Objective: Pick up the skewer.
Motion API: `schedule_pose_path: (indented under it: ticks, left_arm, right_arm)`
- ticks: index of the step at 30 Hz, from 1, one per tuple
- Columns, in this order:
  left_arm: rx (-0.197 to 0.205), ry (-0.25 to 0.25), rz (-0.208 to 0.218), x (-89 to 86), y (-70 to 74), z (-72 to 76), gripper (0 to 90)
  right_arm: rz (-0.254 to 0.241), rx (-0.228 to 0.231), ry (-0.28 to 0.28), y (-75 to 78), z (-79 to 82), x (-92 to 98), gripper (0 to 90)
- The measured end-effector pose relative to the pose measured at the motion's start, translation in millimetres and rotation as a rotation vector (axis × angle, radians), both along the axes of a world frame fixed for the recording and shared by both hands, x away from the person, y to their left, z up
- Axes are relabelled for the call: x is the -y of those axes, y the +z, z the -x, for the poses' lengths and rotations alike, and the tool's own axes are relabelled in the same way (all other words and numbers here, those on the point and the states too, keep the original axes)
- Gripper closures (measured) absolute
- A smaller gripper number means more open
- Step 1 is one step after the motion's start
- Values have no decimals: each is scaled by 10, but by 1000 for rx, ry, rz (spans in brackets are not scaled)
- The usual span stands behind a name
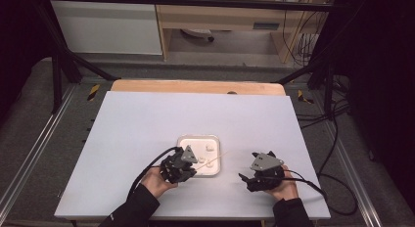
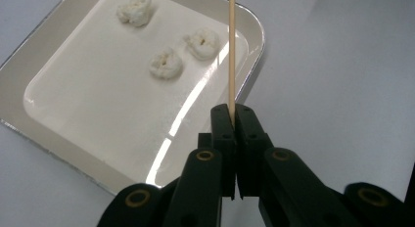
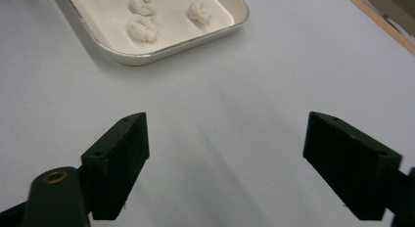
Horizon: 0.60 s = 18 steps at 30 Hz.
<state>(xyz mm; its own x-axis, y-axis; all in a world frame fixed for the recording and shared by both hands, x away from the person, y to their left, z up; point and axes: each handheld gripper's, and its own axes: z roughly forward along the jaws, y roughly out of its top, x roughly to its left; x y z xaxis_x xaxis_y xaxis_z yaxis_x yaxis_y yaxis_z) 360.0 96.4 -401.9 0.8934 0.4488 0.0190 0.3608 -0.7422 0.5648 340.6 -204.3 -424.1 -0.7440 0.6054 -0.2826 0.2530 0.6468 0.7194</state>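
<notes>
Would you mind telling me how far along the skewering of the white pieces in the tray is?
Done: the left gripper is shut on the wooden skewer, which points out over the tray. In hand: that skewer, bare along the length in sight; the right gripper is open over the bare table. Left: all three white pieces lie loose in the tray, none speared.

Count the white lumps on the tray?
3. On the tray, in the left gripper view: one by the far rim, one mid-tray, one beside the skewer. None seem hidden.
</notes>
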Motion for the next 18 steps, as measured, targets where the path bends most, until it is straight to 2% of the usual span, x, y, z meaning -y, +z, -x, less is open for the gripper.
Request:
schedule_pose_path:
  ticks: [2,6,12,13,14,15,17,18]
  left_arm:
    - [3,19,40,-88,-8,19,884]
    - [8,68,102,-261,-61,60,883]
    - [23,139,184,-508,-139,132,883]
    - [27,148,196,-545,-147,145,883]
    - [34,160,210,-580,-157,161,883]
    - [38,168,222,-617,-168,178,883]
    - [39,184,249,-687,-194,207,883]
    - [43,191,260,-720,-206,219,883]
  right_arm:
    - [2,-6,-13,-2,-4,-3,151]
    - [-19,-50,-33,-16,-14,-17,127]
    - [-111,-114,-43,2,-51,-38,107]
    - [-147,-137,-41,10,-70,-48,101]
    - [-163,-153,-42,14,-84,-54,98]
    - [-163,-153,-42,14,-84,-54,98]
    - [-189,-183,-45,18,-115,-72,80]
    - [-208,-177,-46,17,-135,-88,70]
